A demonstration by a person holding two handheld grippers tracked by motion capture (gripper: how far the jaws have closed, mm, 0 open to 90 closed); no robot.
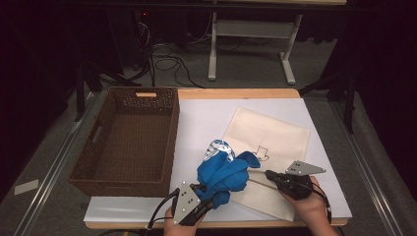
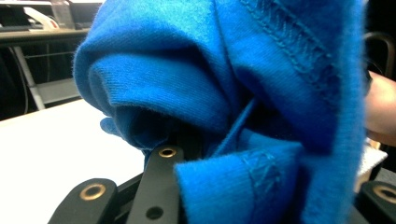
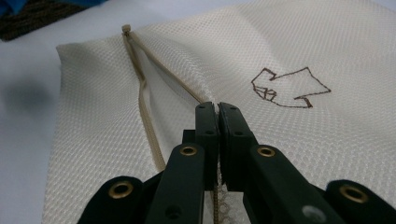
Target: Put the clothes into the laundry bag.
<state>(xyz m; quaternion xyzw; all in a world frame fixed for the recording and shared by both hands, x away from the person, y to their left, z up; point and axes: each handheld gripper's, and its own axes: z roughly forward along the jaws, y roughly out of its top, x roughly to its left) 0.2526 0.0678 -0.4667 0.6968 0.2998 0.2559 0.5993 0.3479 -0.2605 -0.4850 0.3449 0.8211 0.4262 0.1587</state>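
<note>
I hold the blue garment in my left claw; the jaws are clamped on a fold of the cloth, and it hangs bunched just above the near edge of the worktop. My right claw is pressed together on the upper edge of the mesh laundry bag, right at its zipper. The bag lies flat on the worktop, to the right of the wicker basket.

I judge that the step in hand is to open the mouth of the bag so that the garment can go inside. The next move calls, I think, for lifting the pinched edge with the right claw to make a gap, and then pushing the blue cloth in with the left. The mesh is thin and soft, so the opening may collapse if I lift too little.

The right gripper view shows what the high view does not: the zipper is already parted along the side, and the two jaws meet on the mesh layer beside the small brown arrow drawing. The left gripper view shows the seams and folds of the garment wrapped over the jaws. The high view shows the basket and a printed patch of the cloth.
</note>
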